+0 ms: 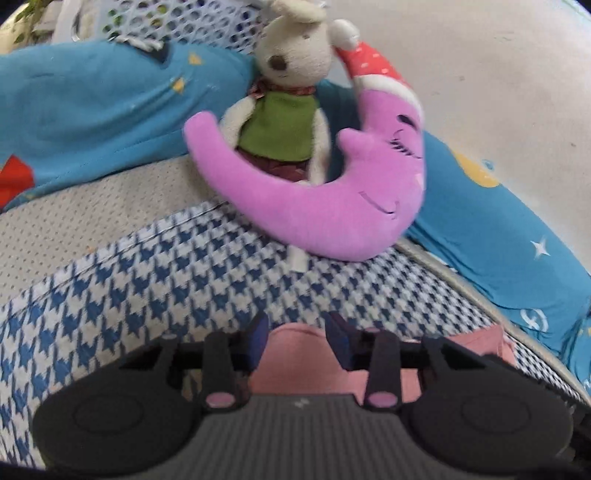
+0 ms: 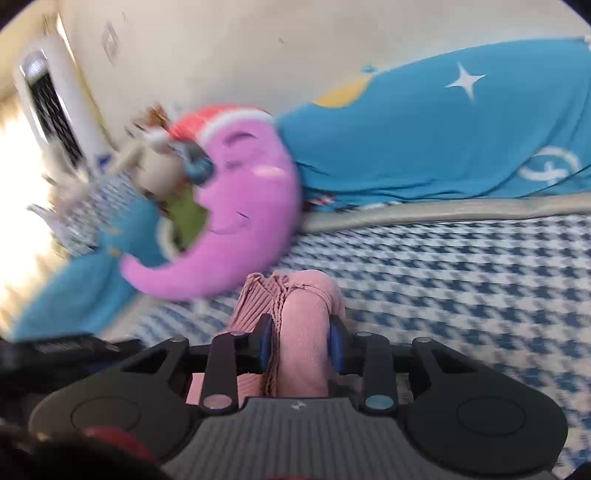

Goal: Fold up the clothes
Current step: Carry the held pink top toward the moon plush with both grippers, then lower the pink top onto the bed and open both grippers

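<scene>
the right gripper (image 2: 301, 345) pinches a bunched pink garment (image 2: 303, 332) at lower centre, over the houndstooth blanket (image 2: 461, 280). the left gripper (image 1: 297, 338) stands spread, pink cloth (image 1: 295, 369) between its fingers. ahead, mid-frame, a purple moon plush (image 1: 314, 214) cradling a rabbit toy (image 1: 288, 92) blocks the way; blue star bedding (image 1: 92, 110) lies behind, a perforated basket (image 1: 192, 22) at the top.

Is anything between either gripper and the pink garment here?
Nothing visible. The right gripper is shut on a bunched fold of the pink garment. In the left view the garment lies right at the left gripper, whose grip I cannot judge. The moon plush sits farther back.
</scene>
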A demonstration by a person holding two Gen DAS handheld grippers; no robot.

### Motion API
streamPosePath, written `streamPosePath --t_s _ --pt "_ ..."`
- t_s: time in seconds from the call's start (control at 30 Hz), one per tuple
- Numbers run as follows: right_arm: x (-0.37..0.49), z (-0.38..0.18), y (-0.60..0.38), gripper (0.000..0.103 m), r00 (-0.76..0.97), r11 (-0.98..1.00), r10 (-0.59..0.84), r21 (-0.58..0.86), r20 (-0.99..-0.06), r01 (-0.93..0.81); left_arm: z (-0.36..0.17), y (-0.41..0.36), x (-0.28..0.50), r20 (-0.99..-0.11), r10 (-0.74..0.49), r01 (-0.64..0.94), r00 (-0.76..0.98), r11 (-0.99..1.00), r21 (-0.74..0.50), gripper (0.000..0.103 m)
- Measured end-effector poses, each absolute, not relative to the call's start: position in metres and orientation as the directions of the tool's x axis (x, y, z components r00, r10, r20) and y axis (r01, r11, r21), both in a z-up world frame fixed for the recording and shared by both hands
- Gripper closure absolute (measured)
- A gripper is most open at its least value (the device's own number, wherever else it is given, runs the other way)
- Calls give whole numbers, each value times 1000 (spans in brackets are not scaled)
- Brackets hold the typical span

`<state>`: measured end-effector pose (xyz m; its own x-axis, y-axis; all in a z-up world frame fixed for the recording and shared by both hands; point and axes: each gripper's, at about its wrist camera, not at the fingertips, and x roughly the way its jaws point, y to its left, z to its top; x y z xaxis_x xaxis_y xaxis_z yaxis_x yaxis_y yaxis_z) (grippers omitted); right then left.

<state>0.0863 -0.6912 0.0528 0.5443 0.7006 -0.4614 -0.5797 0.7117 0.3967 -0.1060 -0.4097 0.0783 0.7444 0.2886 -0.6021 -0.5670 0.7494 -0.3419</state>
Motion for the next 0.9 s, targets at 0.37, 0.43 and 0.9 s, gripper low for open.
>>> streamPosePath --t_s 0.37,0.43,0.9 --pt "92 72 -717 63 608 782 623 394 -491 -483 82 -417 -104 -627 248 -557 739 748 -361 64" --pt "89 74 -726 63 603 787 617 396 -505 -473 83 -421 -105 -633 226 -548 741 748 -374 59" --pt "41 55 -778 56 441 767 642 527 -628 -366 84 -467 -130 -698 156 -523 699 778 -349 46"
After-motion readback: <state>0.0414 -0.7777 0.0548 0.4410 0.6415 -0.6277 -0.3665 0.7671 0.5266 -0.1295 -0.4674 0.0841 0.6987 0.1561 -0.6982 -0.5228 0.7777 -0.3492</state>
